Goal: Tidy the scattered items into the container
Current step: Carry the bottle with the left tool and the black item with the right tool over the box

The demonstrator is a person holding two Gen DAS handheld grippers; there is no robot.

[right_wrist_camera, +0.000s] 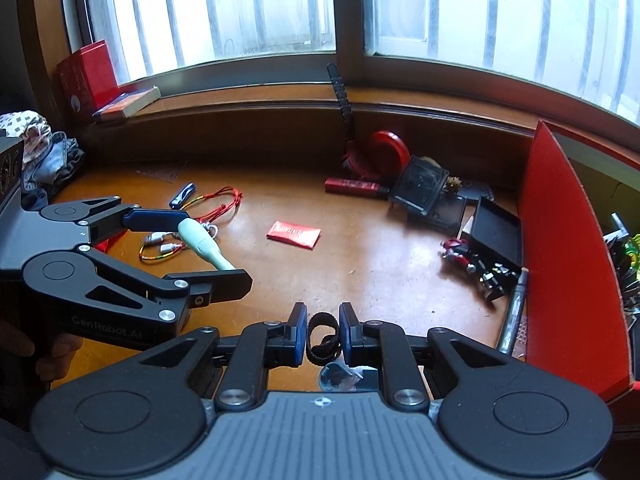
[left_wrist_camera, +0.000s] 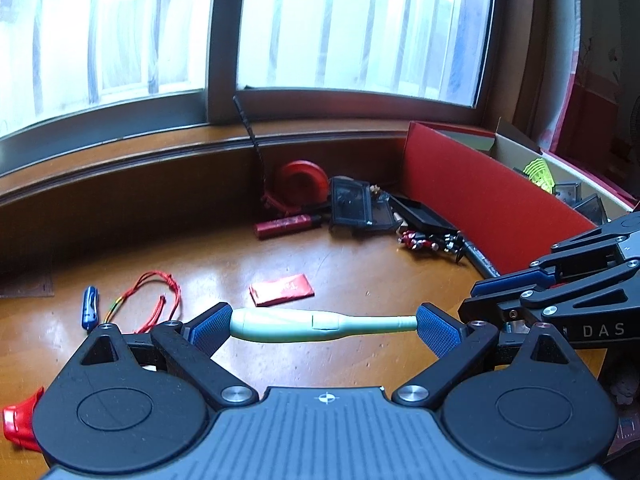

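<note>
My left gripper (left_wrist_camera: 324, 324) is shut on a pale green pen-shaped tool (left_wrist_camera: 304, 324), held end to end between the blue pads, above the wooden desk. The right wrist view shows that gripper (right_wrist_camera: 216, 246) at the left with the tool (right_wrist_camera: 200, 242) in it. My right gripper (right_wrist_camera: 323, 332) is shut on a small black ribbed band (right_wrist_camera: 323, 338). The open red box (right_wrist_camera: 560, 248) stands at the right, with several items inside (left_wrist_camera: 540, 172). In the left wrist view the right gripper (left_wrist_camera: 480, 298) enters at the right, close to the box wall (left_wrist_camera: 480, 200).
Across the desk lie a red packet (right_wrist_camera: 294, 234), a red tube (right_wrist_camera: 352, 187), a red reel (right_wrist_camera: 386, 152), dark plastic cases (right_wrist_camera: 424, 190), a toy figure (right_wrist_camera: 476, 264), a blue clip (right_wrist_camera: 182, 195) and red string (right_wrist_camera: 216, 204). Books (right_wrist_camera: 124, 104) sit on the sill.
</note>
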